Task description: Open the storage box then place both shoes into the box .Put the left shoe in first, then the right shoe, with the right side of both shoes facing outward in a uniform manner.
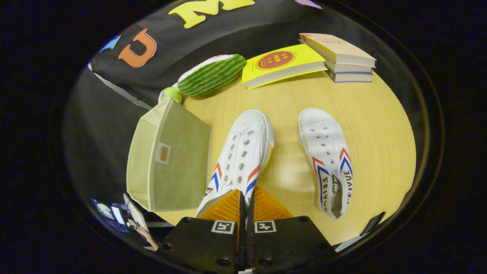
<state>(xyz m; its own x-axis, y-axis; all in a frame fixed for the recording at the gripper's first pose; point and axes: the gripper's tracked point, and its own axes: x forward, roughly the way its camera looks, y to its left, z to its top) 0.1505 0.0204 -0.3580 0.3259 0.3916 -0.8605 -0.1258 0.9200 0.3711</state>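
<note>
Two shoes lie on the table [289, 99]: the left shoe [239, 156] has its heel pinched between the fingers of the gripper [246, 198], which are clenched on its rim, toe pointing away. The right shoe [329, 160] lies apart beside it with bare wood between them and beyond toward the books [304, 61]. The box [169, 156] stands just beside the held shoe, at the table's edge.

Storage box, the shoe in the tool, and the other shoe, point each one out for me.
storage box [179, 160], gripper view, on its lid panel.
held shoe [243, 146], gripper view, on the eyelet row ahead of the tool [245, 207], whose fingers pinch its heel.
other shoe [327, 152], gripper view, on its upper.
</note>
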